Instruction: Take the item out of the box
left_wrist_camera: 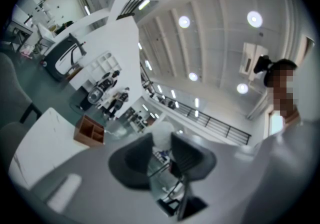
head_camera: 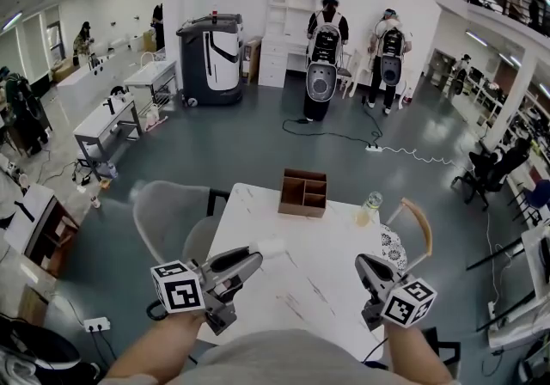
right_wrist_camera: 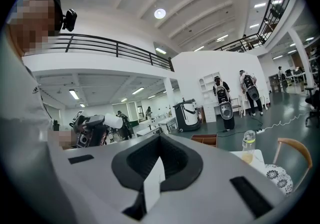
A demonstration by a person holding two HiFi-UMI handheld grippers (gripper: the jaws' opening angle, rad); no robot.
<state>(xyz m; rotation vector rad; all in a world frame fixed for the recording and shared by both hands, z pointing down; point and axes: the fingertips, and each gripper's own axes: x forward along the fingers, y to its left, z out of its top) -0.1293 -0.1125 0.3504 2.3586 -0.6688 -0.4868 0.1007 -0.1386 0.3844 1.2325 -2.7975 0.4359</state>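
So the white item (head_camera: 271, 247) is out of the wooden box (head_camera: 302, 192), pinched between the half-open jaws of your left gripper (head_camera: 256, 254) over the near left of the white table (head_camera: 296, 297), well apart from the box at the far edge, while your right gripper (head_camera: 362, 265) hangs empty, jaws pretty much together.

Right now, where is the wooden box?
Head view: the wooden box sits at the white table's far edge, left of the clear bottle.
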